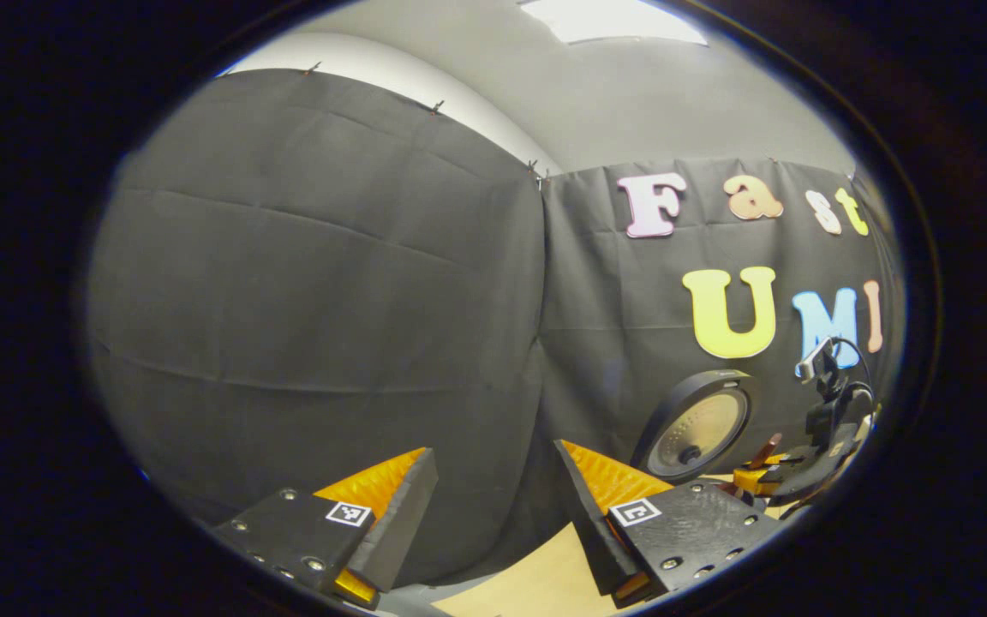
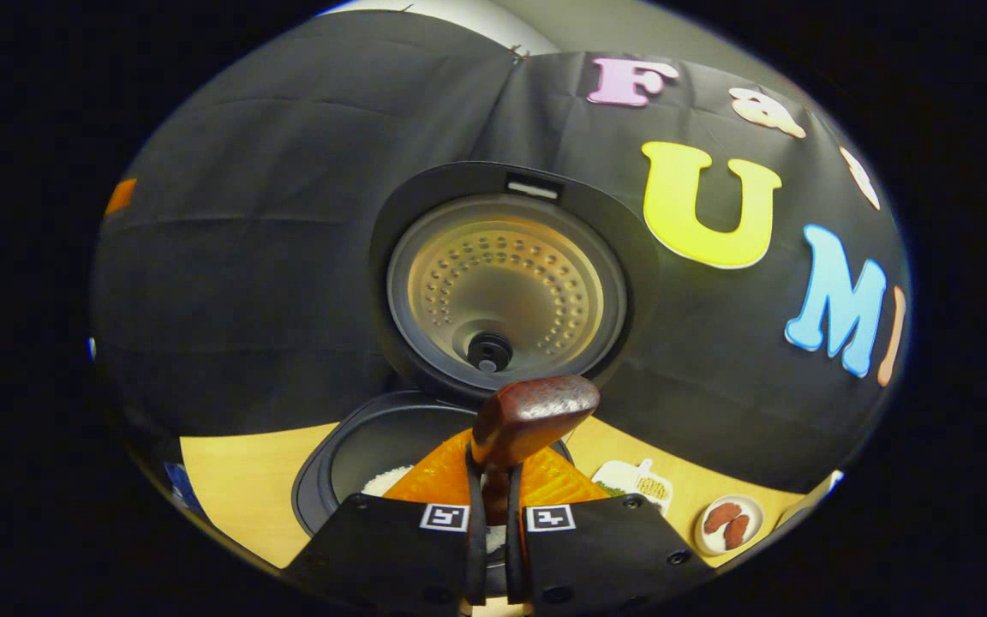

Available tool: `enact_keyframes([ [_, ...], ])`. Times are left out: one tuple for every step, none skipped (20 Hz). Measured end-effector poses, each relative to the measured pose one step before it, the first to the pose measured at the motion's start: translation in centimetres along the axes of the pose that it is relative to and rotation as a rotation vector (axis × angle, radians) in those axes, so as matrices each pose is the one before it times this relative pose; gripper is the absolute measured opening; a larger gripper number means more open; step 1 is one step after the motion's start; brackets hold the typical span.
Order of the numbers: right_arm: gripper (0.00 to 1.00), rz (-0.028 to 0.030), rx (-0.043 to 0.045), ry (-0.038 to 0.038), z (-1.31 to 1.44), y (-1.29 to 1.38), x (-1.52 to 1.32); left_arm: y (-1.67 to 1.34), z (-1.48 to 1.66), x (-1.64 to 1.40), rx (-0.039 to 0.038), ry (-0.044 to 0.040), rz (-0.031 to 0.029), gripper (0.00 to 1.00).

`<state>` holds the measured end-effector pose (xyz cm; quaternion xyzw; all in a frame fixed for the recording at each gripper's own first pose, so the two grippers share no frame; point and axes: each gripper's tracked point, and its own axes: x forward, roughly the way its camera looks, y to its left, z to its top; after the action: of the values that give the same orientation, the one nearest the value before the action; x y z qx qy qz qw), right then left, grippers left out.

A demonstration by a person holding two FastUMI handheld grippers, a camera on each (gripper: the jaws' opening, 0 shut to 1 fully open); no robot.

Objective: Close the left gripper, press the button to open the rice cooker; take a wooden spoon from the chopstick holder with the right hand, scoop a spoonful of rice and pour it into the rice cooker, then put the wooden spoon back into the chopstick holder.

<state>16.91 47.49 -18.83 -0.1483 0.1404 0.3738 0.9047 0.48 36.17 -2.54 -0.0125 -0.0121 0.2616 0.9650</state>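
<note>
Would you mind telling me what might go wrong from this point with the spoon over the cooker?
The right gripper pinches the wooden spoon low on its handle, so it may twist or slip in the grip. The raised lid stands close behind the spoon, so a lift might knock it. Rice already lies in the rice cooker.

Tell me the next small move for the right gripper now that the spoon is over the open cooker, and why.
Probably lift the wooden spoon clear and start back toward the chopstick holder. The right gripper is shut on the handle, the bowl sits above the rice cooker's inner pot, white rice already lies inside, and the lid stands open. Whether the spoon is empty cannot be told. The left gripper is open, apart.
</note>
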Motion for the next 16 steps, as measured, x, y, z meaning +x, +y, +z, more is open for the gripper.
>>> enact_keyframes([
  [0.10,-0.00573,-0.03851,-0.00754,0.098,-0.007,-0.037,0.121,-0.046,0.005,-0.00036,-0.00130,0.00017,0.83],
  [0.10,-0.00536,-0.03503,-0.00911,0.156,0.023,-0.123,-0.132,0.121,0.094,0.00069,-0.00081,0.00012,0.83],
  [0.11,-0.00573,-0.03449,-0.00984,0.153,0.003,-0.062,-0.103,0.104,0.080,0.00124,-0.00093,-0.00022,0.83],
  [0.10,-0.00682,-0.03618,-0.01051,0.152,-0.001,-0.104,-0.060,-0.059,0.017,0.00146,0.00003,-0.00108,0.85],
  [0.10,-0.00938,-0.02782,-0.00773,0.105,-0.147,-0.021,-0.081,0.074,-0.060,0.00167,0.00049,-0.00009,0.85],
  [0.11,-0.00205,-0.01035,-0.00387,0.077,-0.044,-0.235,-0.014,0.031,0.055,0.00018,-0.00089,-0.00179,0.83],
  [0.07,0.00837,0.01942,-0.00140,0.101,0.126,0.056,-0.076,0.150,0.001,-0.00073,-0.00177,-0.00267,0.83],
  [0.08,0.01363,0.04793,0.00189,0.012,0.004,-0.118,-0.041,0.025,0.001,-0.00108,-0.00223,-0.00309,0.83],
  [0.10,0.01116,0.06864,0.00542,-0.034,-0.228,-0.066,-0.199,0.222,0.145,-0.00205,-0.00215,-0.00448,0.83],
  [0.11,0.00882,0.08238,0.00757,0.062,-0.360,-0.185,-0.412,0.201,0.048,-0.00161,-0.00315,-0.00474,0.83],
  [0.11,0.00862,0.08786,0.00744,0.033,-0.440,-0.122,-0.307,0.169,0.041,-0.00129,-0.00379,-0.00718,0.83],
  [0.10,0.01090,0.08836,0.00485,0.160,-0.440,-0.298,-0.554,0.188,0.081,-0.00010,-0.00264,-0.00751,0.83],
  [0.07,0.01151,0.08571,0.00099,0.139,-0.685,-0.387,-0.415,0.110,0.094,0.00086,-0.00227,-0.00901,0.83],
  [0.10,0.00995,0.07993,-0.00319,0.562,-0.723,-0.590,-0.536,0.065,0.088,0.00124,-0.00193,-0.01026,0.83],
  [0.10,0.00540,0.07177,-0.00472,0.793,-0.852,-0.930,-0.575,0.061,0.077,0.00125,-0.00213,-0.01129,0.83],
  [0.10,0.00014,0.06257,-0.01008,0.631,-0.754,-0.611,-0.663,0.129,0.100,0.00107,-0.00149,-0.01188,0.83],
])
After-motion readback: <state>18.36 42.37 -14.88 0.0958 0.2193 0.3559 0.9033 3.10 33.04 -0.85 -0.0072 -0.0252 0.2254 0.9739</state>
